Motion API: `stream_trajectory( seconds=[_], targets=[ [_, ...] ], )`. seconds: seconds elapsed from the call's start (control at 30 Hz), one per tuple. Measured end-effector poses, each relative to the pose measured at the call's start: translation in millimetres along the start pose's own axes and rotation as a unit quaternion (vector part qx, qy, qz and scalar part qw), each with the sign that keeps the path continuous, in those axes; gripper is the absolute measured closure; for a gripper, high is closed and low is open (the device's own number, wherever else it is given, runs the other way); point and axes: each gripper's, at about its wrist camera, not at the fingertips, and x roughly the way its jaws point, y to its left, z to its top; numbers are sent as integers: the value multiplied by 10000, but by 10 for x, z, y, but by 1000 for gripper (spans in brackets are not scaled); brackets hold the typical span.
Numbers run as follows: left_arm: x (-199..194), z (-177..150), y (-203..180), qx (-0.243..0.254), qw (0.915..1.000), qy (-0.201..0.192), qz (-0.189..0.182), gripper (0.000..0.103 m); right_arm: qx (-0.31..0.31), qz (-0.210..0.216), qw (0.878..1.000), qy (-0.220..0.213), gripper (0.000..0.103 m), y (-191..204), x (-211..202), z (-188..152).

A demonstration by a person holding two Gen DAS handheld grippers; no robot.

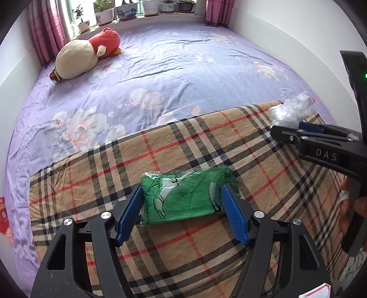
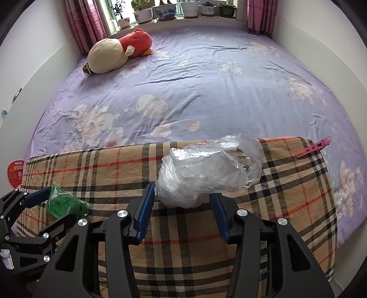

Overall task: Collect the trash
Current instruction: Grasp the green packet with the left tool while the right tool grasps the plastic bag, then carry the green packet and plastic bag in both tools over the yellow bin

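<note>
Now each gripper straddles its own trash on the plaid cloth (image 1: 96, 169). Left gripper (image 1: 181, 206): pads just touching the ends of the green packet (image 1: 183, 197), long axis spanning the jaws. Right gripper (image 2: 182, 201): jaws apart, clear bag (image 2: 206, 169) just ahead, its near bulge between the tips (not pinched). Open bed beyond; cloth edge close behind the bag.

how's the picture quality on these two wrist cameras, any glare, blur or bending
Left wrist view: strong fisheye bending, dark corners, sharp green plastic packet; the window is blown out. Right wrist view: same bending; daylight glints on the crumpled clear plastic bag, the purple floral bedsheet evenly lit, no motion blur.
</note>
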Motion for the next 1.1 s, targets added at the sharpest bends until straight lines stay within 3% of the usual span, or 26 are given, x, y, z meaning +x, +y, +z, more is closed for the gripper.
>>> stream_trajectory(
  seconds=[0.03,0.07,0.33,0.4,0.47,0.57,0.77,1.1],
  targets=[
    [10,4,3,-34,10000,-19,47,14,8,4,10000,6,52,1,2,-8],
    [10,0,1,-75,9999,-49,58,9,39,28,10000,11,52,-4,-2,-17],
    [86,-58,-160,-63,9993,-102,358,7,108,-4,9999,14,52,-16,-1,-37],
    [77,-42,-160,-100,9993,-125,329,13,101,-14,9999,9,52,-14,-4,-46],
    [46,-36,-185,-10,9995,-147,281,28,88,10,10000,19,52,-16,-3,-48],
    [18,-43,-181,97,9996,-146,200,36,39,27,10000,11,52,-6,-22,-58],
    [-5,-54,-101,197,9997,-124,-17,42,-62,71,9999,-42,55,35,-74,-89],
    [-172,-101,-116,382,9985,-154,-361,42,51,222,9994,-271,55,-34,-398,-301]
  ],
)
